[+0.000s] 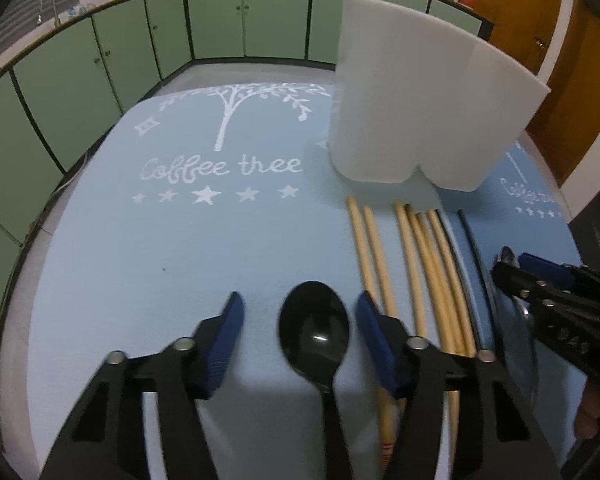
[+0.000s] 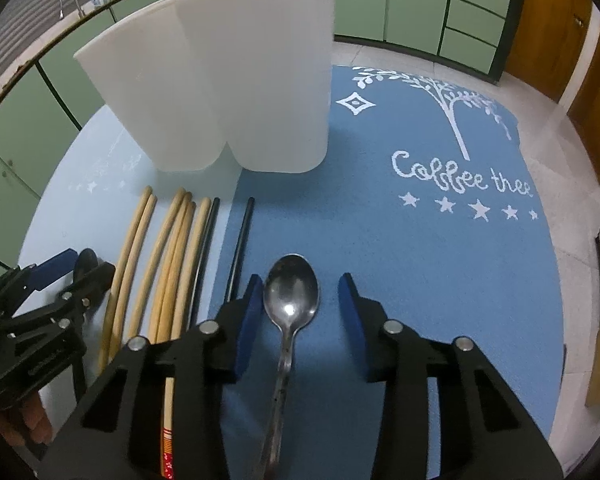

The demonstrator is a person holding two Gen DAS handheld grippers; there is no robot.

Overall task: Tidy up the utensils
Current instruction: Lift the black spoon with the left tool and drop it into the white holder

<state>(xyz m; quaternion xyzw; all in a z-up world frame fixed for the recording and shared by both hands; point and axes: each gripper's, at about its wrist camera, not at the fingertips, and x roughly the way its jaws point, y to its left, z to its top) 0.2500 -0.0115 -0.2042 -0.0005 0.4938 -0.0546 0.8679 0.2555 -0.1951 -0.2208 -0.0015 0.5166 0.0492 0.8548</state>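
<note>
A black spoon (image 1: 314, 332) lies on the light blue mat (image 1: 140, 260), bowl away from me, between the jaws of my left gripper (image 1: 300, 298). There is a gap on both sides, so this gripper is open. A metal spoon (image 2: 291, 296) lies on the darker blue mat (image 2: 420, 280) between the jaws of my right gripper (image 2: 301, 279). Its left pad is close to the bowl, the right pad stands apart, so it is open. A white two-compartment holder (image 1: 420, 92) (image 2: 228, 72) stands upright beyond both spoons.
Several wooden chopsticks (image 1: 420, 260) (image 2: 172, 248) and two black chopsticks (image 2: 242, 236) lie side by side between the two grippers, in front of the holder. Green cabinets (image 1: 220, 20) ring the far side. A wooden door (image 1: 540, 20) is at the right.
</note>
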